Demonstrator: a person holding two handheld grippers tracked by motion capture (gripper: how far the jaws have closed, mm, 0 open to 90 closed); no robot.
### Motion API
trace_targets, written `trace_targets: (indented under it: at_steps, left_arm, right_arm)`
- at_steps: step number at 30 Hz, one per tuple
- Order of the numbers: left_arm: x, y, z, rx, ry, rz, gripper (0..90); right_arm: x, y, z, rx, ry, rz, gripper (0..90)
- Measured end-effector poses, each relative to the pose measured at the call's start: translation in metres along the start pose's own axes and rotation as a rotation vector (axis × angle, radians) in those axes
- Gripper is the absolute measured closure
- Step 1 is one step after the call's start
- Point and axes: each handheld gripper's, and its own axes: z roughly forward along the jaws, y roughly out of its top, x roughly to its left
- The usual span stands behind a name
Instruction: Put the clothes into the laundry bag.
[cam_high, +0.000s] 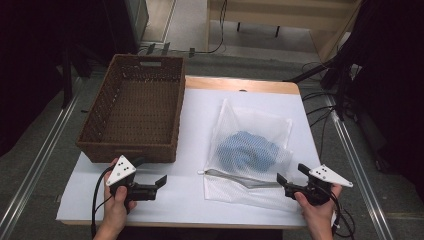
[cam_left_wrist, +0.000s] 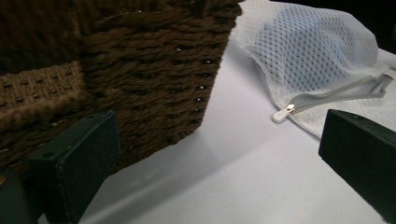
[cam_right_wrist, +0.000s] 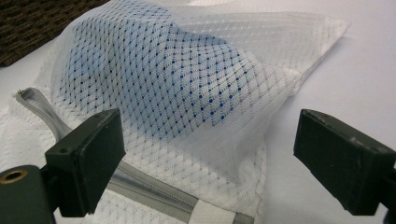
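Note:
A white mesh laundry bag (cam_high: 250, 150) lies flat on the white table, with a blue cloth (cam_high: 247, 150) bunched inside it. Its grey zipper (cam_high: 240, 179) runs along the near edge, the pull (cam_left_wrist: 284, 113) at the left end. My right gripper (cam_high: 292, 174) stands open at the bag's near right corner, jaws wide apart with nothing pinched; in the right gripper view (cam_right_wrist: 215, 158) the mesh and blue cloth (cam_right_wrist: 140, 79) lie just ahead. My left gripper (cam_high: 150, 171) is open and empty beside the near right corner of the brown wicker basket (cam_high: 135, 110), and its own view (cam_left_wrist: 219, 158) looks toward the bag (cam_left_wrist: 317, 60).
The basket (cam_left_wrist: 140, 70) is empty and takes up the table's left back half. Bare white tabletop (cam_high: 190, 130) lies between the basket and the bag. Cables and metal floor rails (cam_high: 355, 150) run beside the table on the right.

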Motion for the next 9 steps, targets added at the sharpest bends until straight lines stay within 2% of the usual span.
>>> trace_targets:
  at_steps: [9]
  left_arm:
    - [-0.0011,-0.0021,0.0038,0.02,0.003,0.001,0.0]
  right_arm:
    - [0.0027,0.0005,0.0013,0.005,0.003,-0.004,9.0]
